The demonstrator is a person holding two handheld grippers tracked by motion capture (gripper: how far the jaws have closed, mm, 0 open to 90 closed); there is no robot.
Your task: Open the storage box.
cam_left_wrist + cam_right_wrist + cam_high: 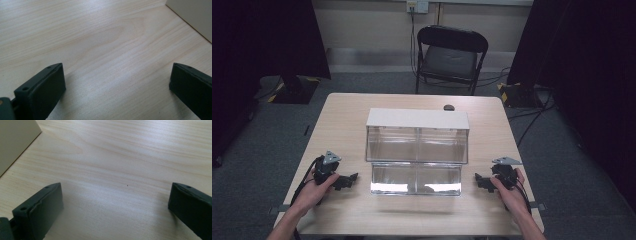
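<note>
A clear two-tier bin unit (417, 150) with a white top stands in the middle of the wooden table (347, 115); its lower tier juts toward the person. My left gripper (348, 180) rests on the table left of the unit, held by a hand, its black jaws wide apart over bare wood (115, 82). My right gripper (482, 181) rests to the unit's right, also open with nothing between its fingers (115, 202). A pale wall of the unit (192, 15) shows at the upper right of the left gripper view, and that same unit's wall (15, 140) at the upper left of the right gripper view.
A small dark object (449, 107) lies near the table's far edge behind the unit. A black folding chair (449, 57) stands beyond the table. Cables run across the grey floor at right. Bare wood lies on both sides of the unit.
</note>
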